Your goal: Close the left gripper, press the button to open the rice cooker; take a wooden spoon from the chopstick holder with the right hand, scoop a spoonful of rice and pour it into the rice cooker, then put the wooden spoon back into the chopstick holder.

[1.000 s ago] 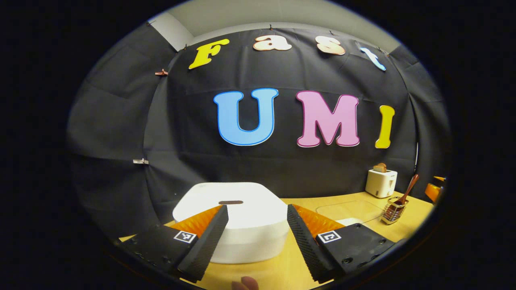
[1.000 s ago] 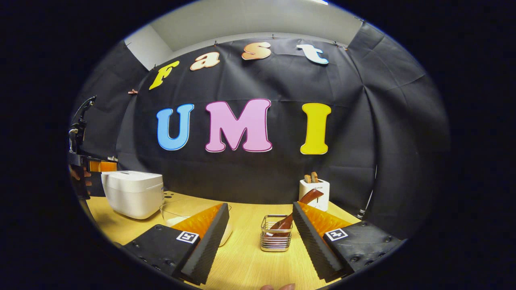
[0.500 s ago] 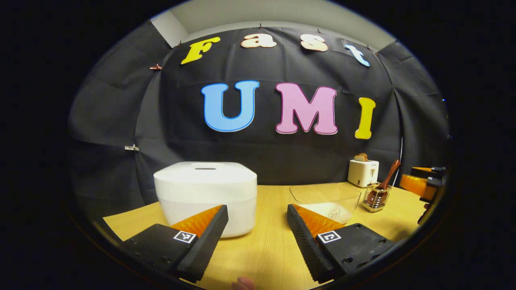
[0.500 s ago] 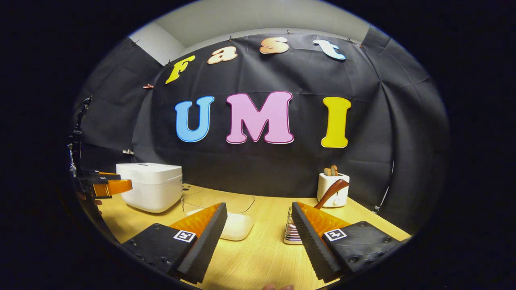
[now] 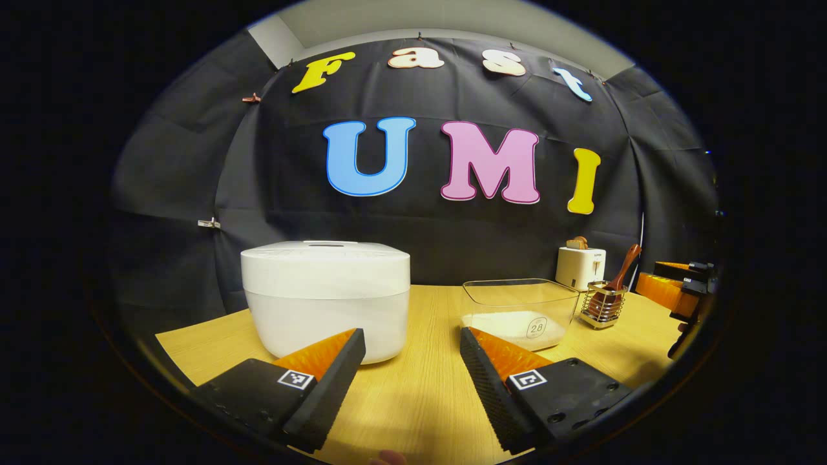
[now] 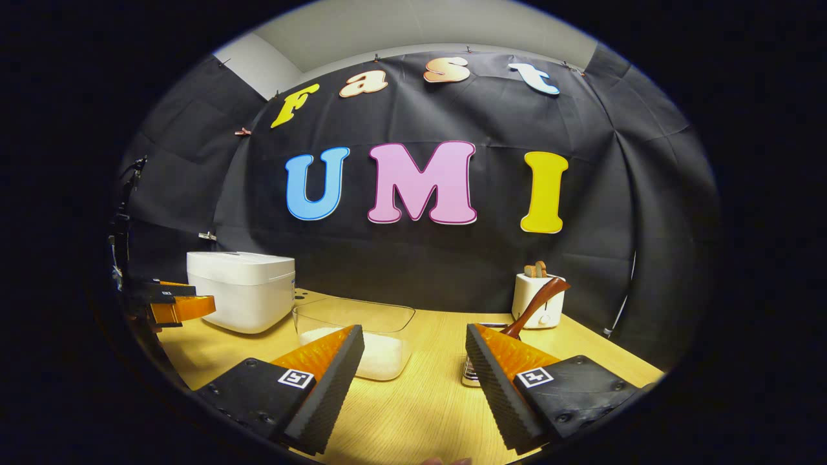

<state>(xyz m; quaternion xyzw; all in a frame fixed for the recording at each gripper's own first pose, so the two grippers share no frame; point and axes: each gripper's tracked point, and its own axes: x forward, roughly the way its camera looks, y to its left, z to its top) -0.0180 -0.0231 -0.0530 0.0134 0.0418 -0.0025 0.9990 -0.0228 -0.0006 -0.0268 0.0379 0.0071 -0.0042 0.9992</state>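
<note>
On the wooden table (image 5: 426, 400), w/ the rice cooker (image 5: 326, 294) as landmark: lid down, so judged step one not yet done. Left gripper (image 5: 412, 371) sits low in front of the cooker, a bit to its right, fingers spread wide, holding nothing, apart from the cooker. Right of the cooker is a clear tub of rice (image 5: 520, 310); beyond that the wire chopstick holder (image 5: 602, 309) w/ the wooden spoon (image 5: 621, 271) leaning out of it, and a white toaster (image 5: 581, 266) behind. Right gripper (image 6: 413, 371) — also wide open, empty — hovers well right of the cooker, its right finger partly hiding the holder; spoon handle rises just behind it. Left gripper view catches that gripper at the far right, past the holder. Next, as I judge it: shut the left fingers first, then raise over the lid & press the button — can't make out the button itself from this low angle. Spoon pickup comes after; right side looks near enough already.
</note>
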